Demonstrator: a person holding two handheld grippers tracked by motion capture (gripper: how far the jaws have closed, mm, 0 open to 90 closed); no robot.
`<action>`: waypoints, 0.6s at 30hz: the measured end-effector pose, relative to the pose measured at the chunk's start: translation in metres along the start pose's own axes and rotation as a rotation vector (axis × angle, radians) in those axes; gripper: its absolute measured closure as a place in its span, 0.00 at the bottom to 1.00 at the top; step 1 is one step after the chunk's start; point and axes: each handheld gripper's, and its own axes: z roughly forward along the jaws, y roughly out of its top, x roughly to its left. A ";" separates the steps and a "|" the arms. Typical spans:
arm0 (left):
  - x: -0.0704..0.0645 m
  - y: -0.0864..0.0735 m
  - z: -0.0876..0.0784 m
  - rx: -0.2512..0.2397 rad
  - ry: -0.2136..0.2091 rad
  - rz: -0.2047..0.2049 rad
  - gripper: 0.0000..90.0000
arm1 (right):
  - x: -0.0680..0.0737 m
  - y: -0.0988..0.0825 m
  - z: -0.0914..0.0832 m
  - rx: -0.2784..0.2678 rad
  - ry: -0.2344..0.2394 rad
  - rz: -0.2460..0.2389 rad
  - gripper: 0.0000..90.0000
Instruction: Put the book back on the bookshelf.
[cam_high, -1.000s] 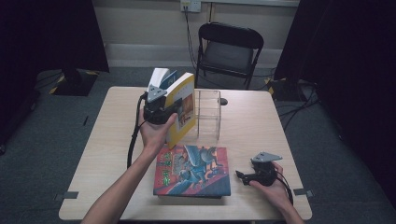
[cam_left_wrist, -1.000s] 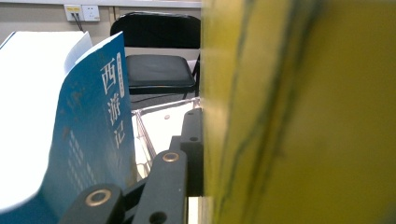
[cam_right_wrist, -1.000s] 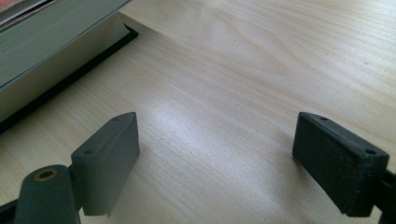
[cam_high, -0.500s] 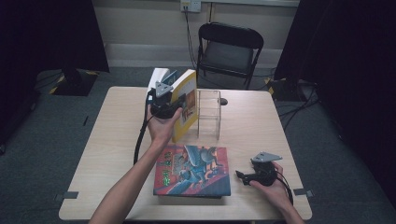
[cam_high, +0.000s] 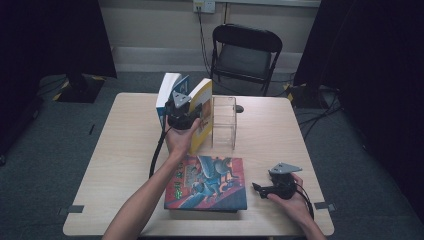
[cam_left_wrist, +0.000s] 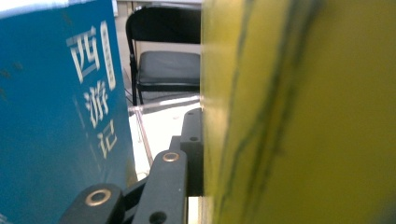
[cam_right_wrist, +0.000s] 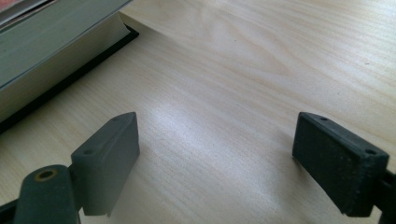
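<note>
My left gripper (cam_high: 193, 111) is shut on a yellow book (cam_high: 203, 117) and holds it upright at the back middle of the table. A blue-covered book (cam_high: 166, 97) stands just to its left. In the left gripper view the blue book (cam_left_wrist: 60, 121) with white characters is at the left. The yellow book (cam_left_wrist: 299, 116) is at the right, with one black finger (cam_left_wrist: 192, 140) pressed against its near face. My right gripper (cam_high: 260, 189) rests open on the table at the front right, and its jaws (cam_right_wrist: 215, 158) stand wide apart over bare wood.
A clear plastic book stand (cam_high: 223, 123) stands right beside the yellow book. A colourful picture book (cam_high: 207, 183) lies flat at the front middle, and its page edge (cam_right_wrist: 46, 51) is near my right gripper. A black folding chair (cam_high: 245, 50) is behind the table (cam_high: 125, 150).
My left gripper has shifted a little to the right with the yellow book, bringing it closer to the clear stand. The right gripper has not moved.
</note>
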 end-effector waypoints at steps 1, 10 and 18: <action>0.000 -0.002 0.001 0.002 -0.001 0.000 0.84 | 0.000 0.000 0.000 0.000 0.001 0.000 0.16; -0.002 -0.015 0.008 0.006 -0.005 0.009 0.84 | 0.000 0.000 0.000 0.000 0.003 -0.001 0.16; 0.001 -0.023 0.007 0.008 -0.024 0.007 0.84 | 0.000 0.000 0.000 0.000 0.006 -0.003 0.16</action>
